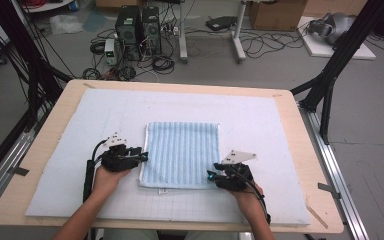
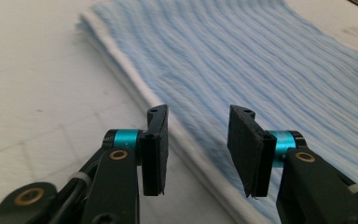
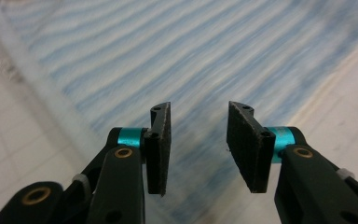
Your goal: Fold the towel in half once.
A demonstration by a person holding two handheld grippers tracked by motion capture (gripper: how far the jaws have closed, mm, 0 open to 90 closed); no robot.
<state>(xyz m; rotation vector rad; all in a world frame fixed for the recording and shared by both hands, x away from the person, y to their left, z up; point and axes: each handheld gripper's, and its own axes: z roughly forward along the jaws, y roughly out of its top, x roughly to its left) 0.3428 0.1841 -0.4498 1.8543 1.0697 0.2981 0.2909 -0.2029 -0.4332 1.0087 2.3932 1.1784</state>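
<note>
Towel (image 1: 181,153) folded flat mid-mat | left gripper (image 1: 142,156) wide at its left edge | right gripper (image 1: 214,174) wide at near-right corner | risk: pinching only the top layer, fold slips apart

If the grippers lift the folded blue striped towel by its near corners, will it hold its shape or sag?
The folded blue striped terry towel will probably sag: it is soft, ribbed cloth lying flat. Its stacked layers at the white edge may peel apart unless the open left gripper takes them all. Pushed, it likely bunches on the pale mat.
</note>
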